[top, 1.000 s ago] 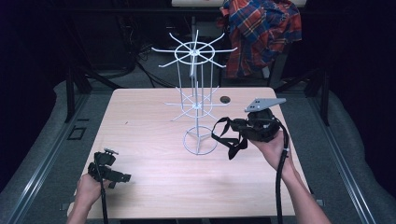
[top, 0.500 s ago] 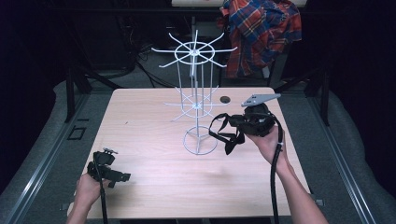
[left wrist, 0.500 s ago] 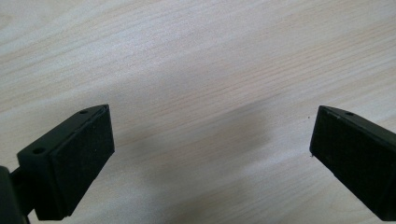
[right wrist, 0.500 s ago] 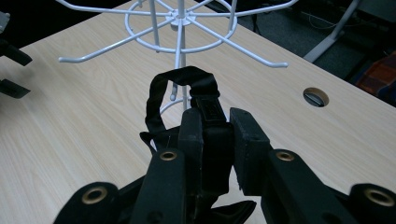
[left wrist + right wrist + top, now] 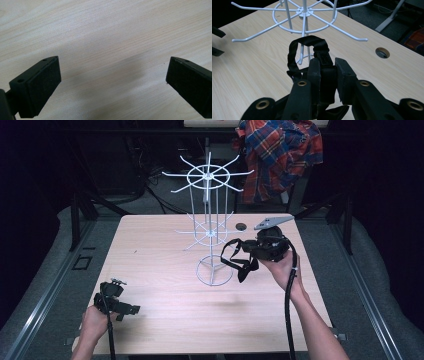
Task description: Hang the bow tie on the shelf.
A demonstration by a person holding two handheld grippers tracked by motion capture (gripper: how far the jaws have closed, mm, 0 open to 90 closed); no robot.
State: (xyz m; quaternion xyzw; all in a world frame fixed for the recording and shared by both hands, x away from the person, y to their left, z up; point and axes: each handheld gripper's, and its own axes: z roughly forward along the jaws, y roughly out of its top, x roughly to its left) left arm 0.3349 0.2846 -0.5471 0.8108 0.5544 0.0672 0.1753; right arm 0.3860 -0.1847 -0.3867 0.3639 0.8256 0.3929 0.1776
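Observation:
A white wire display rack [image 5: 210, 227] with radiating hooks stands mid-table; its lower ring of hooks [image 5: 303, 13] lies just ahead in the right gripper view. My right gripper [image 5: 250, 254] is right of the rack's base, shut on a black strap [image 5: 312, 48] whose loop hangs out toward the lower hooks. The strap [image 5: 235, 257] dangles left of the gripper, close to the rack's pole. My left gripper [image 5: 127, 310] rests low at the table's near left corner, open, with bare wood between its pads [image 5: 43, 82].
The light wooden table [image 5: 160, 255] has a round cable hole [image 5: 241, 226] behind the right gripper. A plaid shirt [image 5: 280, 155] hangs beyond the far edge. Dark floor and frame rails surround the table.
My right gripper has carried the strap up and left, closer to the rack's lower hooks. The left gripper stays where it was.

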